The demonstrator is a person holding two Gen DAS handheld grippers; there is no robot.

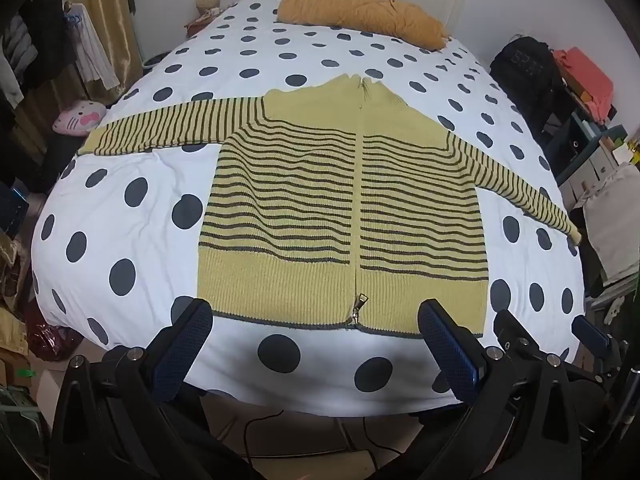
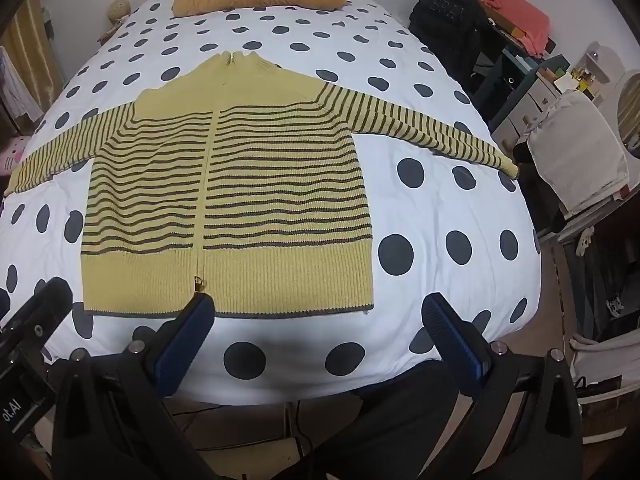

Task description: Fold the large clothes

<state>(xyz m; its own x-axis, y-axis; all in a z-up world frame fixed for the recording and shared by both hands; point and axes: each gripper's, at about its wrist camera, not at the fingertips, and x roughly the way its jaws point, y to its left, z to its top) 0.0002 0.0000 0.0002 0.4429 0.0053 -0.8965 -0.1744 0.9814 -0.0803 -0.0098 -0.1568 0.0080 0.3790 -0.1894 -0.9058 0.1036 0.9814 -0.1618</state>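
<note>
The striped cardigan [image 1: 344,208] lies flat and face up on the bed [image 1: 120,208], zipped, both sleeves spread outward, its hem toward the foot of the bed. The zipper pull [image 1: 357,308] rests at the hem. Beyond the cardigan's collar, at the head of the bed, lies an orange pillow [image 1: 360,10]. Off the cardigan's left sleeve, beside the bed, sits a pink plush toy [image 1: 78,118]. Off its right sleeve stand a black backpack [image 2: 448,16] and a shelf unit [image 2: 528,80] — both clear of the bed.

The left gripper [image 1: 318,344] hovers just short of the cardigan's hem, jaws spread wide and holding nothing. The right gripper [image 2: 320,336] hovers beside it at the hem's right half — jaws likewise spread, empty. Nothing lies between either gripper and the cardigan.
</note>
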